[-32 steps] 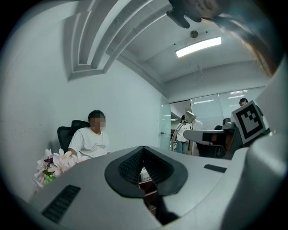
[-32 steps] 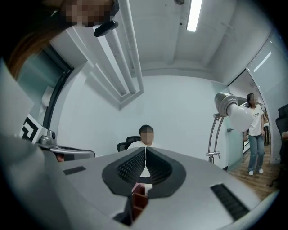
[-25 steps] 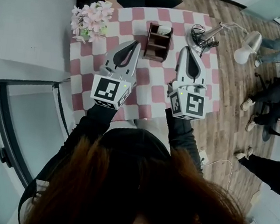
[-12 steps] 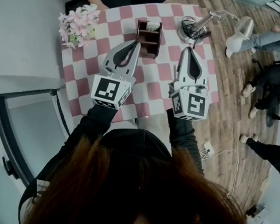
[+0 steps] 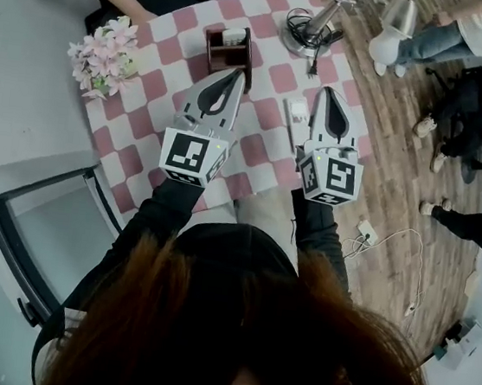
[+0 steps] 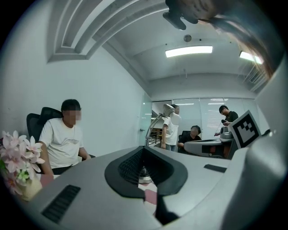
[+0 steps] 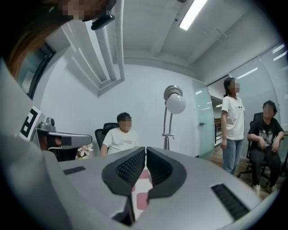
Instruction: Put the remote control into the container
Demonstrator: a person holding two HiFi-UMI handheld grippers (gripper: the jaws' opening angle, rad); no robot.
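Two tools in frame: left tongs [image 5: 237,73] and right tongs [image 5: 332,92], jaws together, empty, level over table [image 5: 255,150]. Judged approach stage. Remote control [image 5: 296,118] lies centre-right, just beside right tongs. Container [image 5: 228,51] upper centre, awaiting it.

light: bright, even, from ceiling strips [image 6: 189,51] above you
edges: fisheye warp, dark corners
blur: your hair [image 5: 232,334], close in head view
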